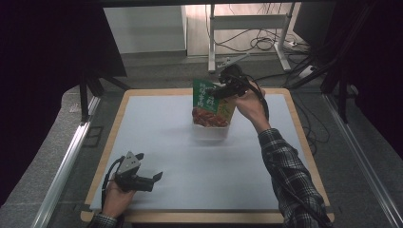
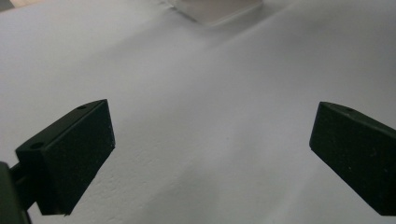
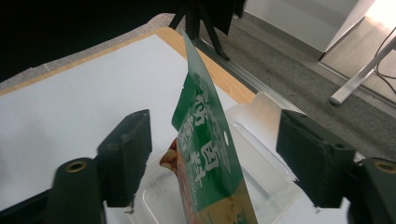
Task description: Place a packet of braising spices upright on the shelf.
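A green food pouch [image 1: 209, 105] with a red picture on its lower part stands upright in a clear plastic container [image 1: 212, 133] at the far middle of the table. My right gripper [image 1: 219, 90] is at the pouch's top edge. In the right gripper view the pouch [image 3: 208, 158] rises between the two pads with a gap on each side, so my right gripper [image 3: 217, 140] is open and not pressing on it. The clear container [image 3: 264, 161] lies beneath. My left gripper [image 1: 150, 166] rests near the front left, open. Its jaws [image 2: 212, 140] stand wide over bare white surface.
A white mat [image 1: 190, 161] covers the wooden table [image 1: 199, 217]. Dark drapes hang at both sides. Beyond the far edge are desk legs [image 1: 211, 42] and cables on the floor.
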